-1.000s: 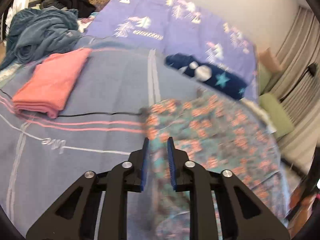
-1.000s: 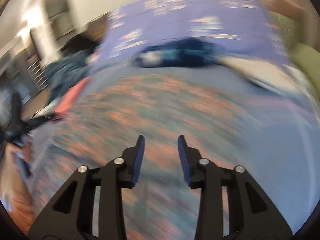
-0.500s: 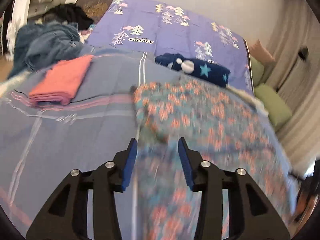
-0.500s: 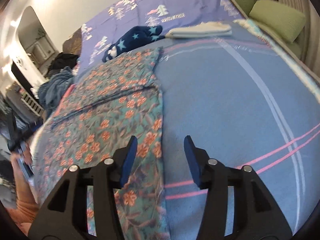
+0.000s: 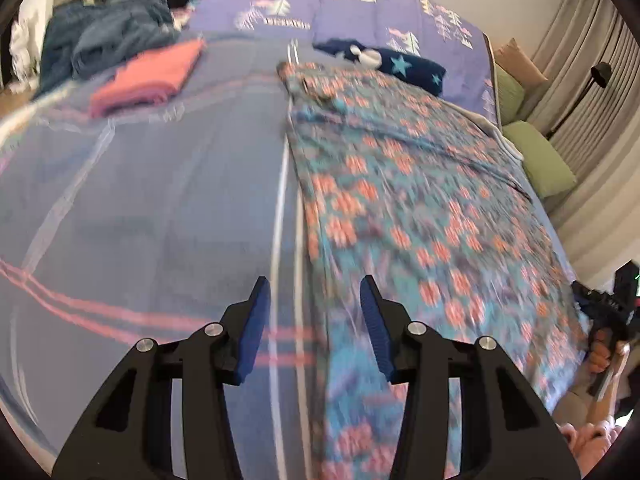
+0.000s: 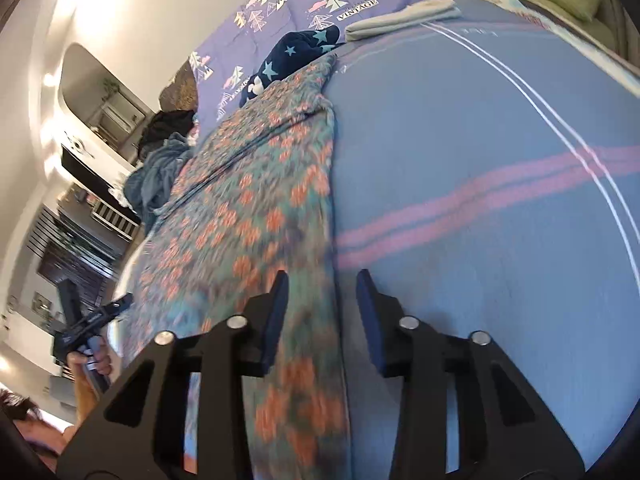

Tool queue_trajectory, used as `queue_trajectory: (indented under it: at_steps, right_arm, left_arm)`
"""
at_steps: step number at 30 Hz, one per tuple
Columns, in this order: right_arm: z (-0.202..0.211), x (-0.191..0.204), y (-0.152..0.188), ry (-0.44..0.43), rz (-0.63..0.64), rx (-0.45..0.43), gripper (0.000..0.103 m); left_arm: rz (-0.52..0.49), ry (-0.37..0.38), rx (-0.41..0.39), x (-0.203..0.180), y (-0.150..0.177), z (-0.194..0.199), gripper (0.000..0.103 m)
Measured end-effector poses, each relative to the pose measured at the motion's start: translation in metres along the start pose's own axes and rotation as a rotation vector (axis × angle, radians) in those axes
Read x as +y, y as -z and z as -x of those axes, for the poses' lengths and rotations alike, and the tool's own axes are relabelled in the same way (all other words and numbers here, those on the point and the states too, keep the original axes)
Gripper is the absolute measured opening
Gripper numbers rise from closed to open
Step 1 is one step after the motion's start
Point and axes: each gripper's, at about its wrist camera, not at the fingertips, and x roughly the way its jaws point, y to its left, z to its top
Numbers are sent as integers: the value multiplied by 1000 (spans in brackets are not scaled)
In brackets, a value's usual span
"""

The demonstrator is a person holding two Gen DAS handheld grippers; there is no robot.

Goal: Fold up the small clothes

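Observation:
A teal garment with orange flowers (image 5: 420, 208) lies spread lengthwise on the blue-grey striped blanket (image 5: 140, 200). My left gripper (image 5: 314, 280) is open low over the garment's left long edge, near its close end; the edge runs between the fingers and the pads do not press it. In the right wrist view the same garment (image 6: 248, 200) lies left of centre. The right gripper (image 6: 321, 273) straddles its right long edge with its jaws closing, the pads still apart from the cloth.
Far left lie a folded pink cloth (image 5: 148, 76) and a blue-grey heap of clothes (image 5: 104, 36). A navy star-print garment (image 5: 400, 64) lies beyond the floral one. Beside it is a folded pale cloth (image 6: 400, 20). Green cushions (image 5: 540, 160) line the right side.
Both grippers have drawn back along the garment toward its near end. The left jaws went from nearly shut to wide apart. The right jaws widened, then narrowed.

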Motion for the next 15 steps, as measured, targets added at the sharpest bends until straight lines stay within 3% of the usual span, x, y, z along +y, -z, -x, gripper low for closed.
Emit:
queue_trajectory:
  at_steps: [7,10,12,15]
  right_arm:
    - [38,-23,52,-171,-113,39,33]
    - [47,-27,71,-231,-156,45,39]
    - [46,-29,73,-276,-179,36,47]
    - [35,-26,66,-324,-195,45,46]
  left_arm:
    - [-12,73,29,-1,43,26,47]
    - [7,119,41,1,65,39,47]
    - [15,146,40,1,76,44,47]
    - [26,153,17,-1,82,44,47]
